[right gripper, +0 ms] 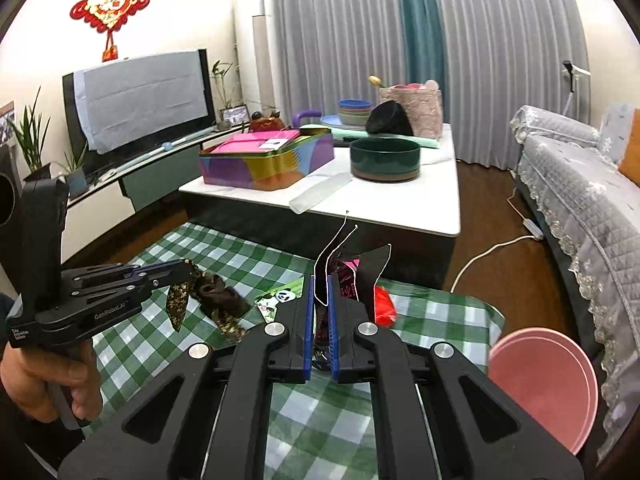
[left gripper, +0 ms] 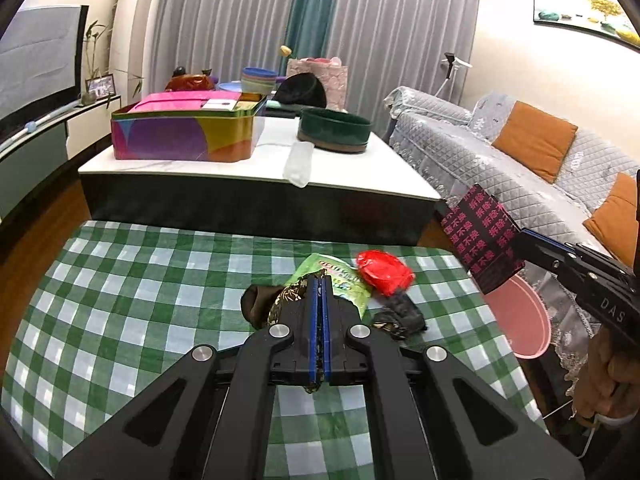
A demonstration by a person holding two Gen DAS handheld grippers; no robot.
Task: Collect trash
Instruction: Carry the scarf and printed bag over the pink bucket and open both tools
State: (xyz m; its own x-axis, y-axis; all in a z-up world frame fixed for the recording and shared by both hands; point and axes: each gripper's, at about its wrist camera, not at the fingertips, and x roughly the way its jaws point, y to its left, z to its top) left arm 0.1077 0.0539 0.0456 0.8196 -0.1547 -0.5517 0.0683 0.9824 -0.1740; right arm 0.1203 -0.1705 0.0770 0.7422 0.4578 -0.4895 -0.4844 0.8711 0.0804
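above the green checked cloth (left gripper: 132, 300) i hold both tongs lifted, each pinching a scrap so it clears the pile. my left gripper (left gripper: 319, 280) is clamped on a dark gold-flowered wrapper (right gripper: 179, 296) that dangles from its tips. my right gripper (right gripper: 321, 284) is closed on a black tag (left gripper: 482, 236) printed with rows of pink chinese characters, too warped for me to read surely. a green packet (left gripper: 340, 276) with a panda picture, a red plastic scrap (left gripper: 384, 270) and a brown crumpled wrapper (right gripper: 218, 298) lie on the cloth, waiting. the pink bin (right gripper: 548, 384) stands just beside the cloth, likely my drop point. the right tool's body reads "das"; the left's reads "genrobot.ai".
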